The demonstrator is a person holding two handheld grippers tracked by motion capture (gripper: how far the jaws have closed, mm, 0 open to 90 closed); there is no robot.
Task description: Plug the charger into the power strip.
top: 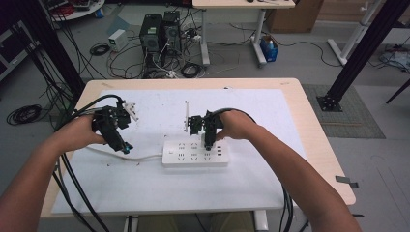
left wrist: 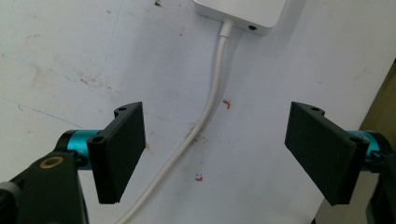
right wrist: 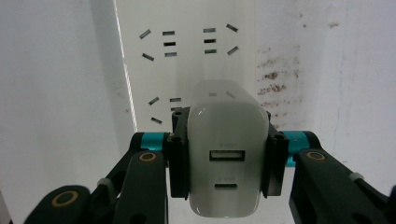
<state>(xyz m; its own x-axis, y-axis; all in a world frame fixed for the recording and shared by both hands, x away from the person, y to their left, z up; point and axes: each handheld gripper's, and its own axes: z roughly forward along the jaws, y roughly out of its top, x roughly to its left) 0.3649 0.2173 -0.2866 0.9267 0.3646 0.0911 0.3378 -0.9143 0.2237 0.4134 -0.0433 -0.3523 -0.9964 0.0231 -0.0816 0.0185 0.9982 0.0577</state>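
Note:
A white power strip [top: 183,155] lies flat mid-table on the white mat; its white cable [top: 145,157] trails off to the left. My right gripper [top: 209,142] points down over the strip's right half, shut on a white USB charger [right wrist: 227,140] whose port face looks at the camera. Below the charger, the strip's socket slots [right wrist: 187,46] are close. My left gripper [top: 123,145] hovers left of the strip, open, its jaws straddling the cable [left wrist: 205,121] without touching it. The strip's cable end [left wrist: 243,14] sits just beyond the left gripper [left wrist: 215,149].
A white plug [top: 130,110] lies on the mat [top: 159,188] behind my left hand. A thin white stick [top: 186,115] rests behind the strip. Bare wooden table edge [top: 319,145] borders the mat on the right. Computer towers and cables stand on the floor beyond.

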